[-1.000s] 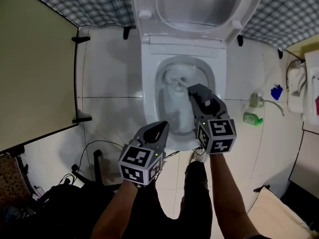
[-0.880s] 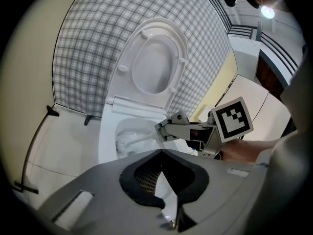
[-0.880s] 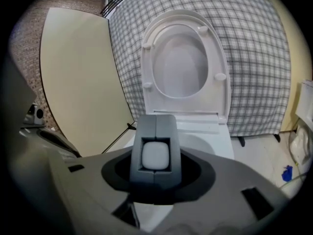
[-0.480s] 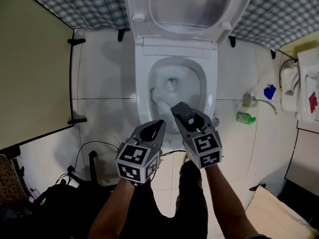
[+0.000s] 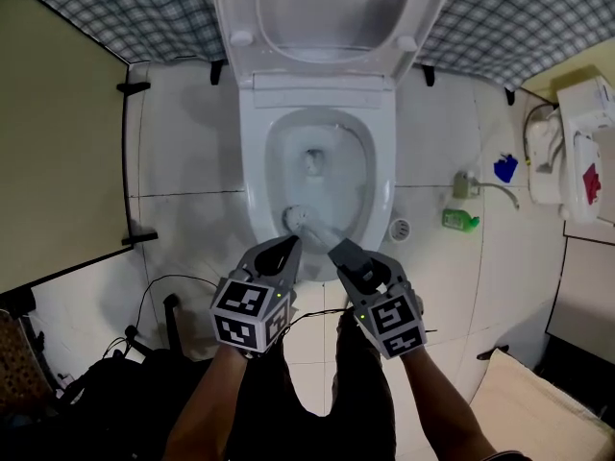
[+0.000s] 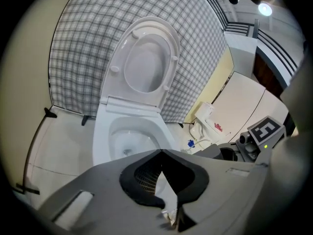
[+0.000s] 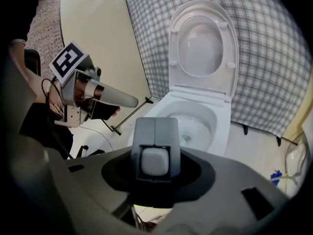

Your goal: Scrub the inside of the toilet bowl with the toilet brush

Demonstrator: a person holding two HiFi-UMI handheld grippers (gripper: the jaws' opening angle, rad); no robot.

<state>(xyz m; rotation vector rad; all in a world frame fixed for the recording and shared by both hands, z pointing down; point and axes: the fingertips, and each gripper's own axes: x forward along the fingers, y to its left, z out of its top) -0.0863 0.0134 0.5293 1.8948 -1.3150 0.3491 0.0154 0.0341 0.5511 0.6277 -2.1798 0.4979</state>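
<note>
The white-tiled floor [image 5: 192, 152] is filling most of the head view, with a blue-and-white checked wall covering [image 5: 115, 8] running along the top and a cream partition panel [image 5: 58, 152] standing at the left. The white ceramic toilet [image 5: 254, 166] is sitting in the middle, its oval white lid [image 5: 317, 8] tilted up against the wall.

The right gripper [image 5: 338, 251] is reaching over the front rim, its jaws clamping on the squared handle of the grey-handled white toilet brush [image 5: 299, 220]. The brush is slanting down and to the left, so its bristle head is lying inside the bowl, low on the front left wall. It seems to be touching the porcelain, though the head view is too small to be sure.

The left gripper [image 5: 287, 244] is hovering just beside the right one, in front of the rim, its jaws closed together on nothing.

A small green plastic bottle [image 5: 459, 220] is lying on the tiles to the right of the toilet, and thin black cables [image 5: 163, 286] are trailing at the lower left.
</note>
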